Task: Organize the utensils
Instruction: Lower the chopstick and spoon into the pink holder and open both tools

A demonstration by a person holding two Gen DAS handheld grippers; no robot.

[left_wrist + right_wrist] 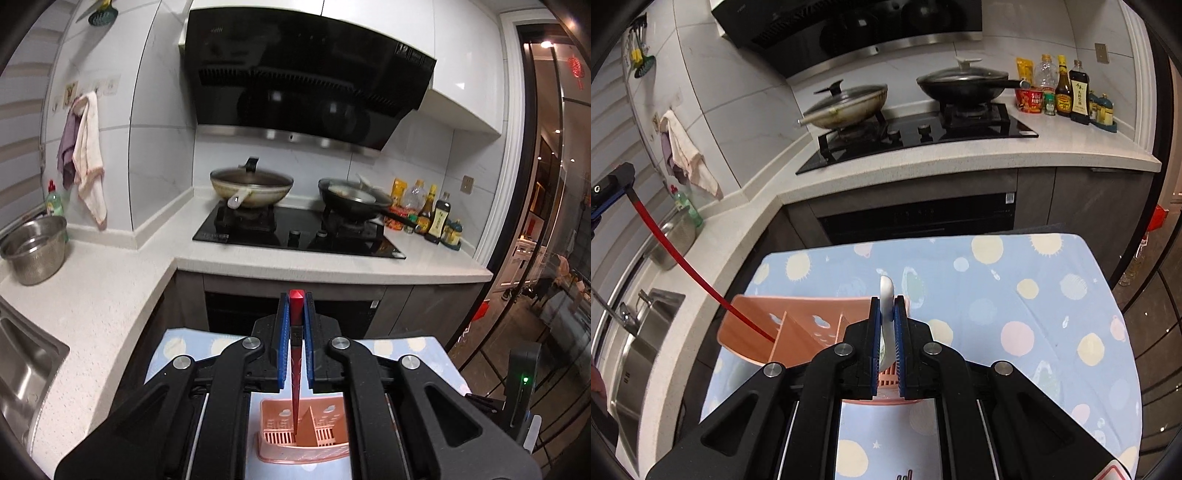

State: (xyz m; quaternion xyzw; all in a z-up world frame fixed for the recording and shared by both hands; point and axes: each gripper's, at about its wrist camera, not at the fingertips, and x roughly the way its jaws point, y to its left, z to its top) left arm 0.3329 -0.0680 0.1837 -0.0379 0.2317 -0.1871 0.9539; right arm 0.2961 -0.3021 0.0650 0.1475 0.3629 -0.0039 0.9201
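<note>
**Two grippers, one utensil each, over a pink holder**

Two grippers are in play. Nearest in the left wrist view, the left gripper [295, 321] has its blue pads closed on one red chopstick [295, 373], whose red end sticks up past the pads at 12 o'clock while its tip points down at 6 o'clock into the pink utensil holder [306, 435]. The right wrist view shows the same chopstick [701, 280] from the side, running from the left gripper [609, 192] at 9 o'clock down into the holder's left compartment; whether the tip touches bottom I cannot tell.

Only the right wrist view shows the right gripper [888, 317] clamped tight on one white spoon [887, 295], handle end up, bowl low between the pads above the holder [798, 325].

The holder stands on one blue cloth with pale dots [1015, 314], seen widely in the right view and only in part in the left.

Farther off, both views show one black hob [295, 236] carrying two lidded pans, a row of sauce bottles [1063, 92] toward 2 o'clock, and a steel basin [35, 247] at 9 o'clock.
</note>
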